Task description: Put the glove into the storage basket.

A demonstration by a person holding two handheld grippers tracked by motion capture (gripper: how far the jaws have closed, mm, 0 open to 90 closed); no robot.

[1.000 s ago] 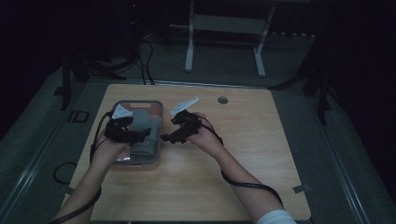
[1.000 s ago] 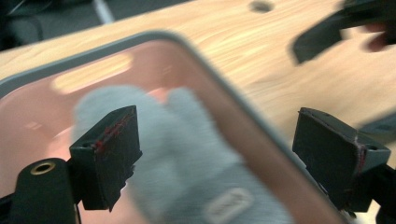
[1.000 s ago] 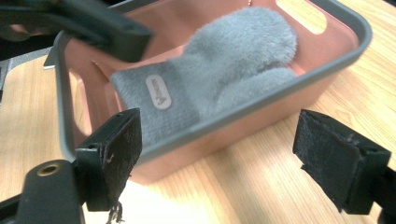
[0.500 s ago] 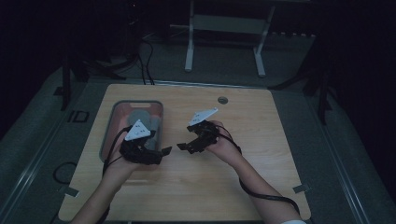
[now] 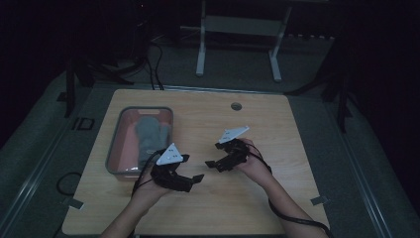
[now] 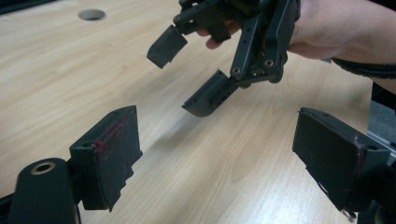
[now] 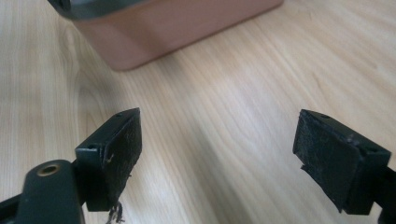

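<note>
Your left gripper [image 5: 197,177] and right gripper [image 5: 210,163] both wide open, empty, facing over bare table [image 5: 277,119], bin [image 5: 115,148] at ten o'clock.

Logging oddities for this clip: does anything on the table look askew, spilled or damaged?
Nothing spilled or askew. The grey-rimmed pinkish plastic tub sits flat on the light wooden table, grey cloth inside. Both tongs, left and right, are open and empty. The one blemish: the left tongs' black pads show reddish scuffs and ragged edges.
</note>
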